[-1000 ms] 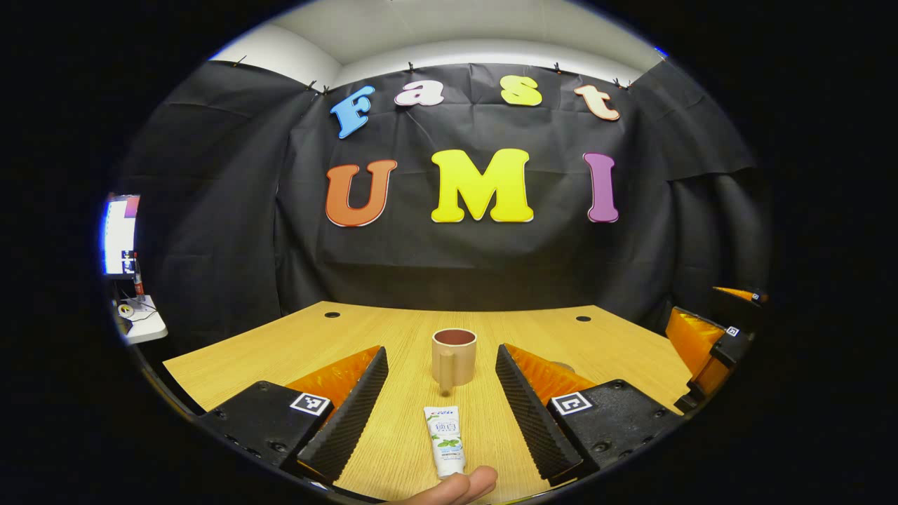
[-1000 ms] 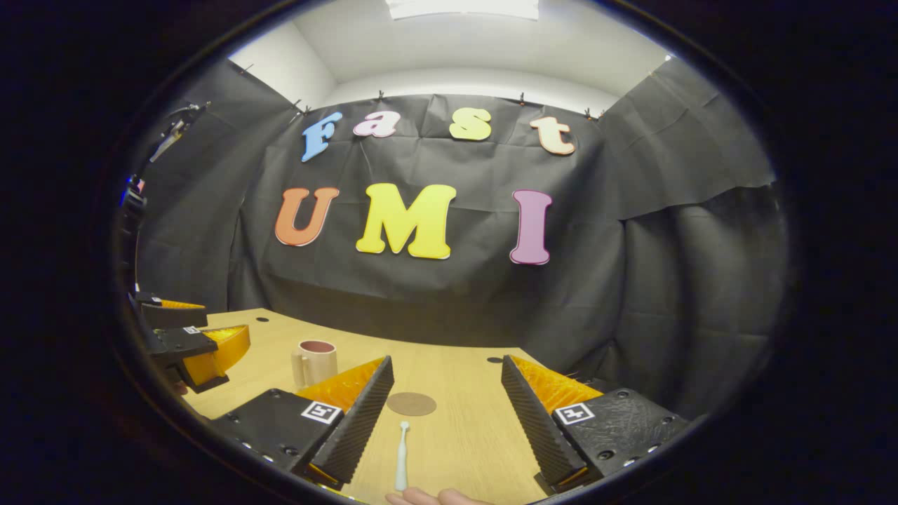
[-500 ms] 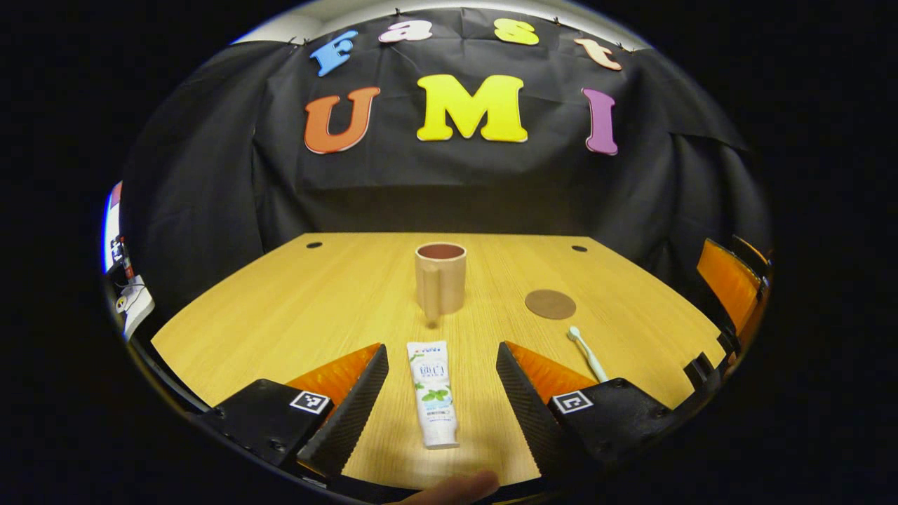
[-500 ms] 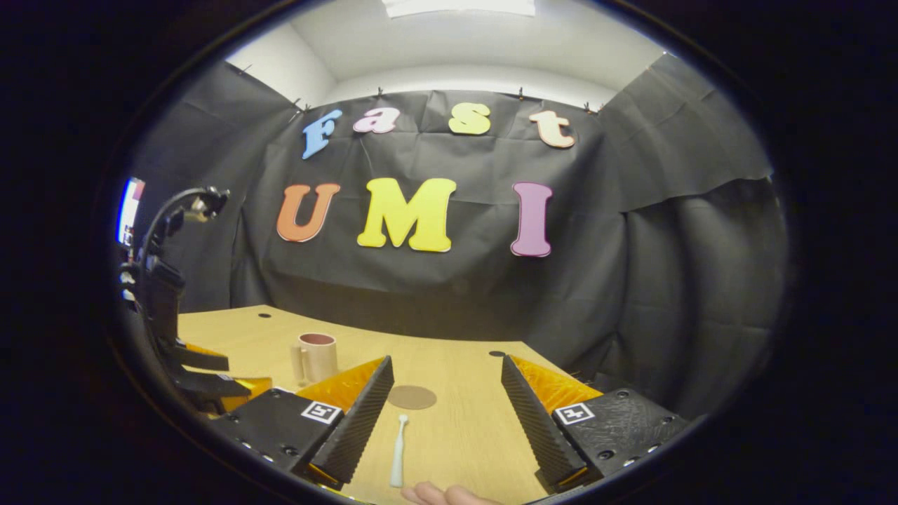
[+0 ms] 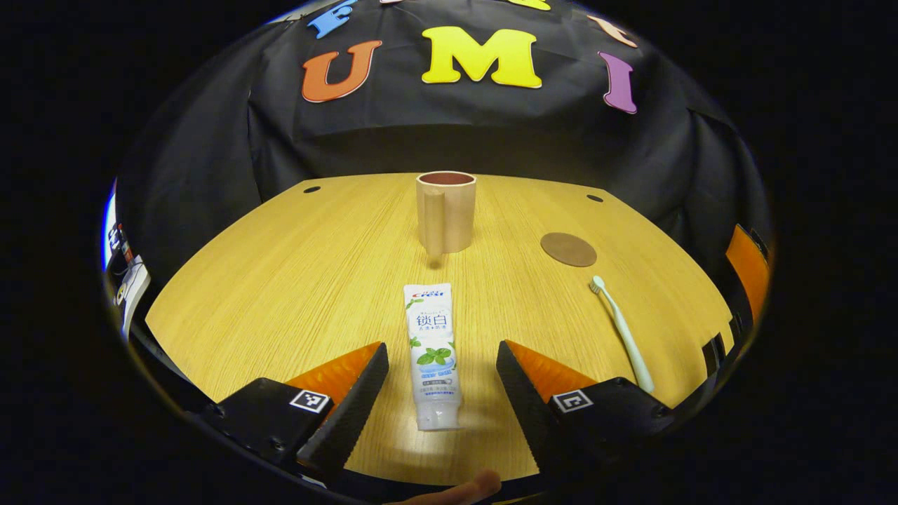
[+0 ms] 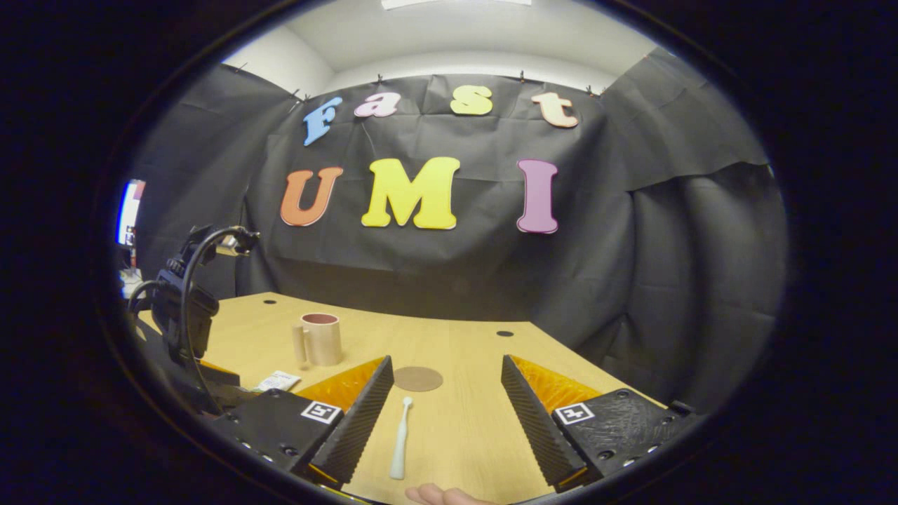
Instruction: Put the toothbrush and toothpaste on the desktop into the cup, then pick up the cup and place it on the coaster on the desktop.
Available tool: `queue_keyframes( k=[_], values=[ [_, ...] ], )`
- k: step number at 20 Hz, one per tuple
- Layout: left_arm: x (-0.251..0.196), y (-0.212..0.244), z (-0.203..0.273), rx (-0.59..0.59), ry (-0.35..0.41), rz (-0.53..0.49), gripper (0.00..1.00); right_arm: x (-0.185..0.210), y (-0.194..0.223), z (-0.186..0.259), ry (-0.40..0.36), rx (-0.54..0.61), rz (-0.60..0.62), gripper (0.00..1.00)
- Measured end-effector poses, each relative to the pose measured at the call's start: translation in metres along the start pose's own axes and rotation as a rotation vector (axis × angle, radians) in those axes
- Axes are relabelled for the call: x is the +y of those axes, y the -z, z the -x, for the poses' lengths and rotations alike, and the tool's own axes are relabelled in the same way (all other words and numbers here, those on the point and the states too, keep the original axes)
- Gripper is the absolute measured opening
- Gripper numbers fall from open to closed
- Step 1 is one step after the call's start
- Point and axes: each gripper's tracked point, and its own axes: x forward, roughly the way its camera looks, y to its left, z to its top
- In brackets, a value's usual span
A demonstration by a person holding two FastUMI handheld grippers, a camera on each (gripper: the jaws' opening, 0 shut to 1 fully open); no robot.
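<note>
Between the open left jaws, toothpaste [image 5: 433,353].

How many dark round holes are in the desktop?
2, both along the far edge: one hole left of the cup, one hole right of it, beyond the coaster.

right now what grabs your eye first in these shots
The toothpaste tube lies flat on the wooden desk, framed between the open left gripper. Beyond it stands the empty cup, with the round coaster and toothbrush off to one side.
</note>
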Motion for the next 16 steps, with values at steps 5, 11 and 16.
queue_keyframes(
  k=[5, 11, 16],
  values=[
    [-0.001, 0.004, -0.010, 0.058, -0.001, -0.038, 0.93, 0.002, 0.015, -0.004, -0.014, 0.050, -0.004, 0.96],
    [0.001, 0.011, -0.017, 0.119, -0.016, -0.011, 0.85, -0.006, 0.016, -0.006, 0.000, 0.061, -0.017, 0.96],
    [-0.004, 0.014, -0.017, 0.132, 0.027, -0.054, 0.76, -0.013, 0.020, -0.015, 0.012, 0.077, -0.031, 0.96]
  ],
)
